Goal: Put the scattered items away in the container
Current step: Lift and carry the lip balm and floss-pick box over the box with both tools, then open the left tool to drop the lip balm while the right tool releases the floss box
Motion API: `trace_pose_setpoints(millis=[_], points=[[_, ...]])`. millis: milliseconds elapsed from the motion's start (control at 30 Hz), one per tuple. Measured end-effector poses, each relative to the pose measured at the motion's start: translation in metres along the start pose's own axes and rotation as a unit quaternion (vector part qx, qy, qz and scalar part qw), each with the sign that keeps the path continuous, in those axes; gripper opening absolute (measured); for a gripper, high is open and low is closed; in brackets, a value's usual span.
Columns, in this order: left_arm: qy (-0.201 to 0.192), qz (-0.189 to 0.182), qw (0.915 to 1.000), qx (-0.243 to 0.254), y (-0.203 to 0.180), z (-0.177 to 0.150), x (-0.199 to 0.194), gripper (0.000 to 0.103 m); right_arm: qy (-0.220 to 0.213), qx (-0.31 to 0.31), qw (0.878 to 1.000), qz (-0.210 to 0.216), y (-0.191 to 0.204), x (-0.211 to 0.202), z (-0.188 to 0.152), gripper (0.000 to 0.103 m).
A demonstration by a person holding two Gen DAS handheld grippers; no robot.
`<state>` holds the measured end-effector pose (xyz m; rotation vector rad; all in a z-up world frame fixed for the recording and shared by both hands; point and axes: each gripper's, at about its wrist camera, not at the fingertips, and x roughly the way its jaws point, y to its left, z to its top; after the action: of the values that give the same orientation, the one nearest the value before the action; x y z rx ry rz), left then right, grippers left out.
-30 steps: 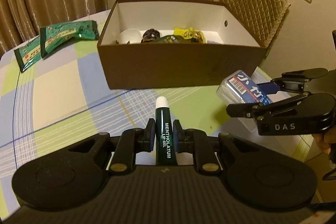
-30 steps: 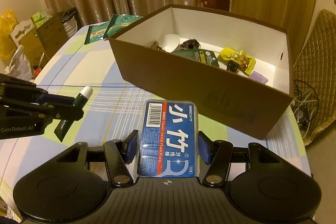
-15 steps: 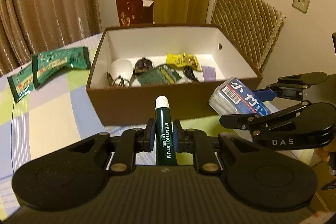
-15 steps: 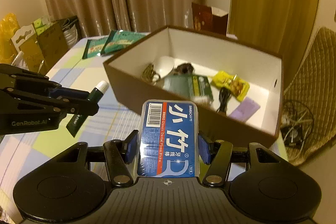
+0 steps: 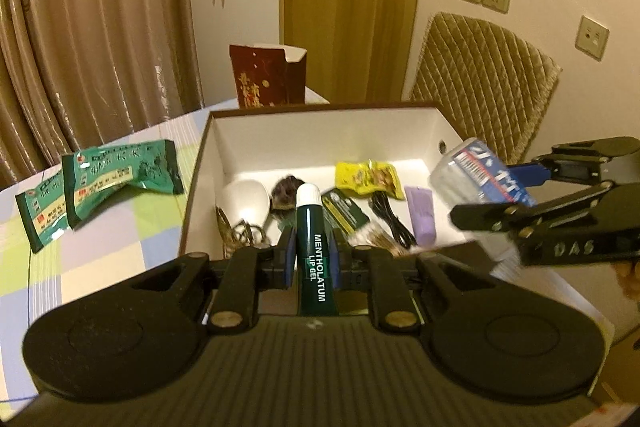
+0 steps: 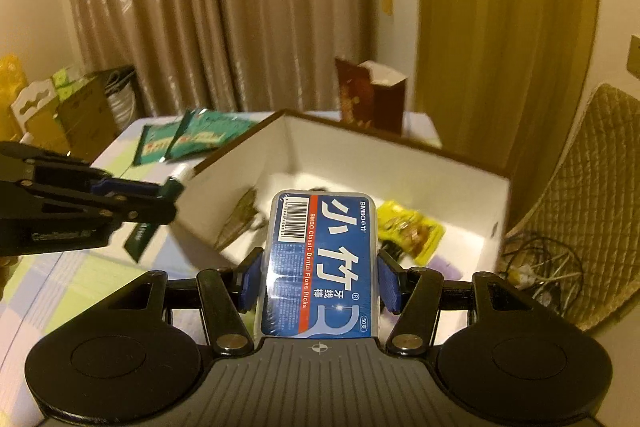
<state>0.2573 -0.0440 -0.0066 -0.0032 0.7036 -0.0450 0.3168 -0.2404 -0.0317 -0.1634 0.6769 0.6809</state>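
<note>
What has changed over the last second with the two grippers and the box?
Both grippers have come up and forward toward the box, so its inside now shows beyond them. The left gripper stays shut on the lip gel tube; the right gripper still clamps the floss pick case. Nothing was let go. The two green packets lie where they were.

Warm, yellowish indoor light fills both fisheye views, fairly dim, with an amber cast over walls and curtains (image 5: 100, 27). The brightest area is the white inside of the box (image 5: 320, 143), lit from above. Straight lines bow outward near the frame edges, and dark corners round off each picture. Motion blur smears the floss pick case (image 5: 476, 171) at 3 o'clock in the left view, and the box rim (image 6: 224, 155) and green packets (image 6: 192, 139) at 10 o'clock in the right view.
</note>
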Motion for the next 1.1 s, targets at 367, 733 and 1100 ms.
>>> trace_pose_setpoints(millis=[367, 733, 1100], points=[[0.001, -0.001, 0.9999, -0.015, 0.017, 0.032, 0.036, 0.013, 0.004, 0.029, 1.000, -0.004, -0.043, 0.025, 0.020, 0.055], [0.036, -0.018, 0.9985, -0.037, 0.020, 0.042, 0.089, 0.013, 0.038, 0.021, 0.999, 0.011, -0.057, 0.062, 0.018, 0.055], [0.092, -0.021, 0.9949, -0.036, 0.013, 0.026, 0.129, 0.013, 0.087, 0.005, 0.996, 0.018, -0.065, 0.091, 0.005, 0.055]])
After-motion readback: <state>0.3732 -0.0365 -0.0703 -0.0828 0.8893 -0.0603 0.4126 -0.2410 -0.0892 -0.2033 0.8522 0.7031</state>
